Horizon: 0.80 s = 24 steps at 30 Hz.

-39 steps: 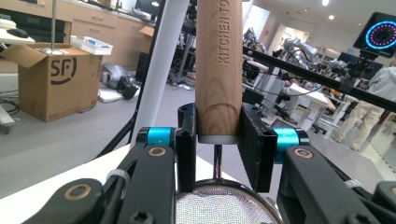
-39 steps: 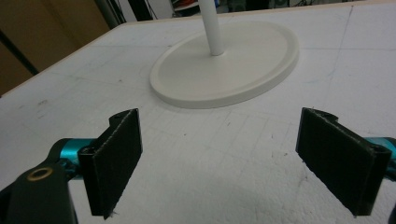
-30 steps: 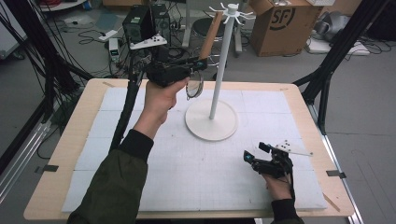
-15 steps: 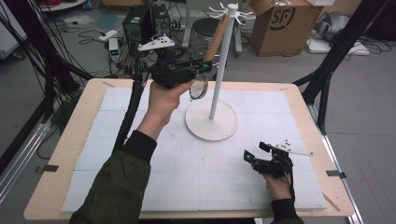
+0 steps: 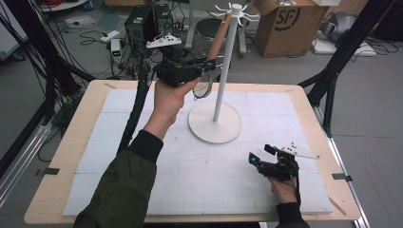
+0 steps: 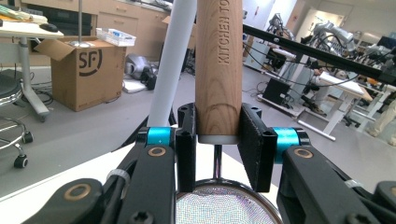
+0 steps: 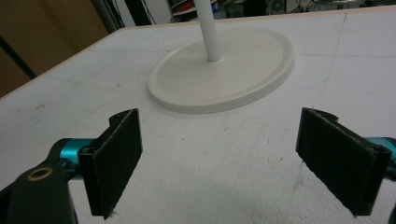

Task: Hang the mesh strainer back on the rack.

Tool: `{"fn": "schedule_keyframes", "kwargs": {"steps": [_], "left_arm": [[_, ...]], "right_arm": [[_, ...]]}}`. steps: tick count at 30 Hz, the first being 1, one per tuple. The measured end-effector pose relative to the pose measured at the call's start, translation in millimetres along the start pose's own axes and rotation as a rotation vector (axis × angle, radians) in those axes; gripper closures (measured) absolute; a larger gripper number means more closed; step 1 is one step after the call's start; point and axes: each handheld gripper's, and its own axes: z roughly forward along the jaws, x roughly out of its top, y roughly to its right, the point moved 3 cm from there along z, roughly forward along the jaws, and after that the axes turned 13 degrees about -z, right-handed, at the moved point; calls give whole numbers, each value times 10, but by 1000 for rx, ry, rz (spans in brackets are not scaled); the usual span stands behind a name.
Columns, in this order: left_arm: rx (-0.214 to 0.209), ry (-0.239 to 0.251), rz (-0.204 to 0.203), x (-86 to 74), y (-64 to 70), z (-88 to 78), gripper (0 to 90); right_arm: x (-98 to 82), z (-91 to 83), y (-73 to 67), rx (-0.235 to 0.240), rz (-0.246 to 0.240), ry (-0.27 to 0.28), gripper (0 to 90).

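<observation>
A white rack (image 5: 223,66) with hooks at its top stands on a round base (image 5: 215,122) at the table's far middle. A strainer with a wooden handle (image 5: 218,36) and a mesh bowl (image 5: 203,89) hangs in the air beside the pole, handle up toward the hooks. My left gripper (image 5: 207,65) is shut on the lower end of that handle (image 6: 218,70), with the mesh (image 6: 219,210) just below the jaws. My right gripper (image 5: 254,159) rests open on the table near the front right, nothing between its pads (image 7: 117,158).
White gridded mat (image 5: 199,175) covers the wooden table (image 5: 57,161). Past the far edge stand a cardboard box (image 5: 285,23), a stool and black equipment with cables. Black frame legs (image 5: 332,71) rise at the right.
My left gripper has lifted the strainer a little higher along the pole, bringing the handle's top closer to the hooks. The right gripper has stayed put.
</observation>
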Motion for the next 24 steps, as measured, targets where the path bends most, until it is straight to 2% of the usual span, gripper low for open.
{"fn": "schedule_keyframes", "kwargs": {"steps": [6,8,10,13,24], "left_arm": [[0,-8,-17,-17,-69,31,697],[-7,2,-22,-33,-75,38,696],[-26,19,-46,-58,-109,39,696],[-32,30,-76,-112,-178,40,696],[-40,35,-81,-111,-188,37,696]], "right_arm": [[-5,-3,6,-8,-10,0,138],[-8,-8,8,-9,-8,0,138],[-10,-15,5,-10,-4,-2,138],[-13,-24,7,-14,-9,-2,138],[-19,-39,0,-18,-12,-6,138]]}}
